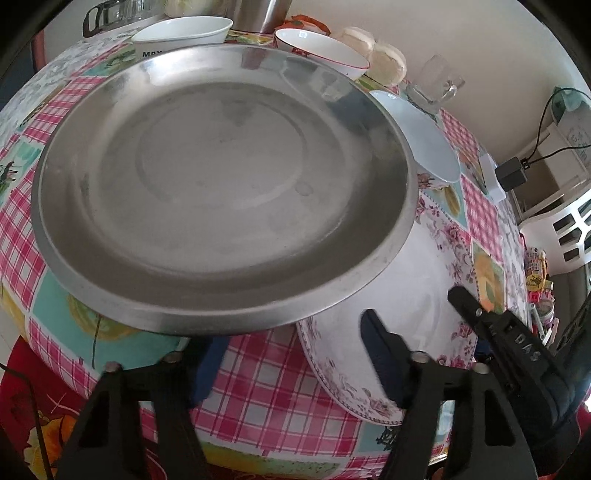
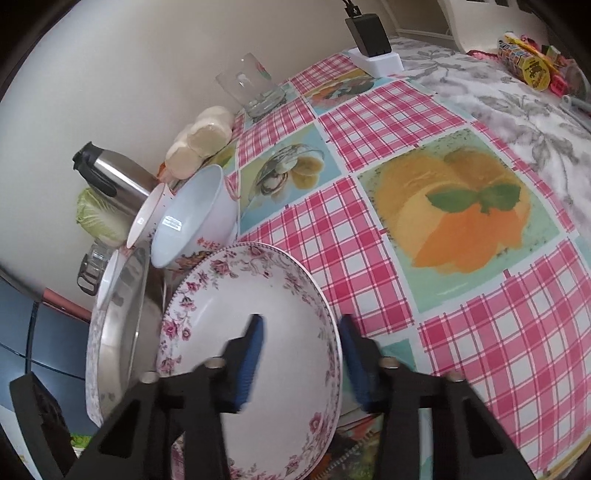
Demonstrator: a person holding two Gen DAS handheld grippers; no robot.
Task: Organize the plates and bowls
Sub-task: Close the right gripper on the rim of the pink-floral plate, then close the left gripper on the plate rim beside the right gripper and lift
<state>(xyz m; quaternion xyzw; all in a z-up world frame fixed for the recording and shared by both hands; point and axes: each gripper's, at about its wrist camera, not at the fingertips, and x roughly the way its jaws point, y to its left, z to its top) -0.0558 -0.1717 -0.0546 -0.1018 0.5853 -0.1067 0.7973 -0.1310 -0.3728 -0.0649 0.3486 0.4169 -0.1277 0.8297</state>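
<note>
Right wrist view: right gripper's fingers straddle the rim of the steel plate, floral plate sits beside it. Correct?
Not quite. In the right wrist view the right gripper straddles the rim of the floral plate, jaws open, one finger inside and one outside. The steel plate is the one beside it.

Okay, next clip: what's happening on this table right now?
A person with tongs in each hand is sorting dishes on a checked tablecloth. The right tongs straddle the rim of a floral plate, one finger inside and one outside, apparently not closed yet. The left tongs are open at the near edge of a steel plate, which overlaps the floral plate. Three white bowls sit behind, unstacked.
</note>
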